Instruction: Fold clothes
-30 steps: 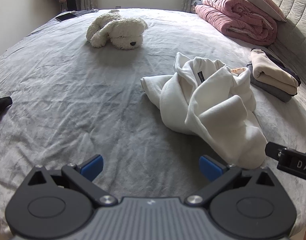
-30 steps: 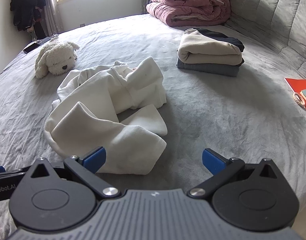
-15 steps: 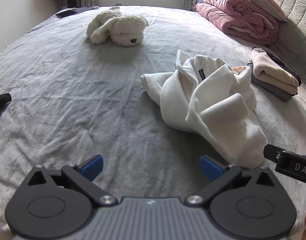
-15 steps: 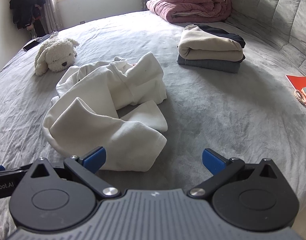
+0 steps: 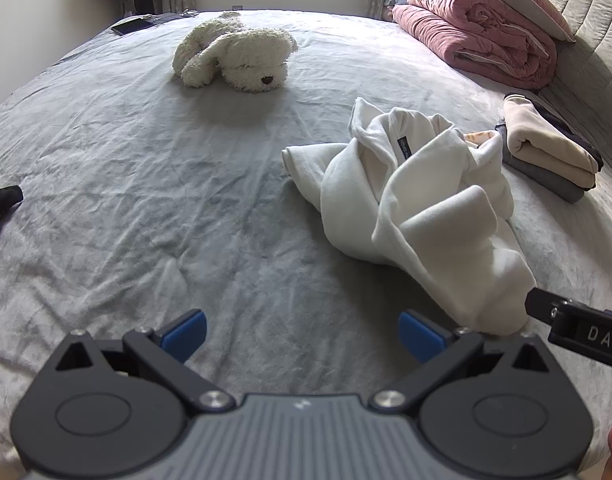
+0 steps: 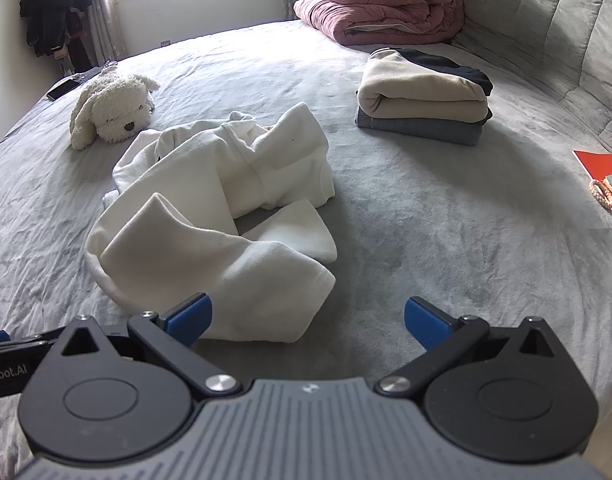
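You are hovering both grippers, left (image 5: pixel 302 332) and right (image 6: pixel 308 318), spread wide and gripping nothing, just short of the crumpled white garment (image 6: pixel 210 208) lying mid-bed (image 6: pixel 426 220). Pinch two separate edges, one each, so it spreads flat before folding.

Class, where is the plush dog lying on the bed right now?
The plush dog lies far up the grey bed, beyond the crumpled white garment, near a phone.

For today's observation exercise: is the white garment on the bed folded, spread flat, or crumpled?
Crumpled. The white garment lies bunched in an uneven heap on the grey bed, unlike the neatly folded stack beyond it.
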Action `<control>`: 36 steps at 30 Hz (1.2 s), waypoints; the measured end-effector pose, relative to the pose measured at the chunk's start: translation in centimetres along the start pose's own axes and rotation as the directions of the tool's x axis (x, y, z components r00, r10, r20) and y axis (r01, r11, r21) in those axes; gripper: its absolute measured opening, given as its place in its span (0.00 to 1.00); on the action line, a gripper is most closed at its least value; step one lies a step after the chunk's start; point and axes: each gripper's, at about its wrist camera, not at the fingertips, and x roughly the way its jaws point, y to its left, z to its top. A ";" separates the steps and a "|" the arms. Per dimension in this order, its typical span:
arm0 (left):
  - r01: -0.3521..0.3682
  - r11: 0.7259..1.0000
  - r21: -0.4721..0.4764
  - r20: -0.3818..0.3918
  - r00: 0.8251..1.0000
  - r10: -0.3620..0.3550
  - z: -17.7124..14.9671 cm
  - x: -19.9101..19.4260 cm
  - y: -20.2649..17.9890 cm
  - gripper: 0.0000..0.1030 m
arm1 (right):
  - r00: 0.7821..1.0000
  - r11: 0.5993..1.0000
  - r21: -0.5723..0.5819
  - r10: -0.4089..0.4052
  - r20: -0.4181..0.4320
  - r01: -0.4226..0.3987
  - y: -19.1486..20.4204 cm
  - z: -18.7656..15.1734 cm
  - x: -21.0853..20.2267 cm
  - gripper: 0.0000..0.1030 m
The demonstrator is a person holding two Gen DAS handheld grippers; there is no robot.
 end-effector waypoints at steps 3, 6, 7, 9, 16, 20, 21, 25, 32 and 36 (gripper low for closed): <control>-0.001 1.000 0.001 -0.002 1.000 0.001 0.0 0.0 0.0 0.99 | 1.000 1.000 0.000 -0.001 -0.002 0.001 0.0 0.0 0.0 1.00; -0.001 1.000 0.000 -0.004 1.000 0.001 0.0 0.1 0.0 0.99 | 1.000 1.000 -0.001 -0.002 -0.005 0.002 0.1 0.0 0.1 1.00; -0.001 1.000 0.000 -0.004 1.000 0.001 0.0 0.1 0.0 0.99 | 1.000 1.000 -0.002 -0.001 -0.005 0.001 0.2 0.0 0.1 1.00; -0.003 1.000 -0.001 -0.004 1.000 0.003 0.0 0.1 -0.1 0.99 | 1.000 1.000 -0.003 0.000 -0.006 0.000 0.2 0.0 0.2 1.00; -0.002 1.000 0.000 -0.008 1.000 0.002 -0.1 0.1 -0.1 0.99 | 1.000 1.000 -0.007 0.000 -0.010 0.000 0.2 -0.1 0.2 1.00; -0.002 1.000 0.000 -0.009 1.000 0.002 0.0 0.1 -0.1 0.99 | 1.000 1.000 -0.008 0.000 -0.011 0.000 0.3 -0.1 0.3 1.00; -0.002 1.000 0.000 -0.009 1.000 0.002 -0.1 0.1 -0.1 0.99 | 1.000 1.000 -0.008 0.000 -0.011 0.000 0.3 -0.1 0.3 1.00; -0.004 1.000 -0.001 -0.009 1.000 0.004 0.0 0.1 -0.2 0.99 | 1.000 1.000 -0.008 0.000 -0.011 0.000 0.3 -0.1 0.3 1.00; -0.003 1.000 0.001 -0.010 1.000 0.003 0.0 0.1 -0.1 0.99 | 1.000 1.000 -0.011 0.001 -0.014 -0.001 0.3 -0.2 0.4 1.00; -0.003 1.000 0.002 -0.012 1.000 0.003 0.0 0.0 -0.1 0.99 | 1.000 1.000 -0.011 0.000 -0.014 -0.001 0.3 -0.2 0.4 1.00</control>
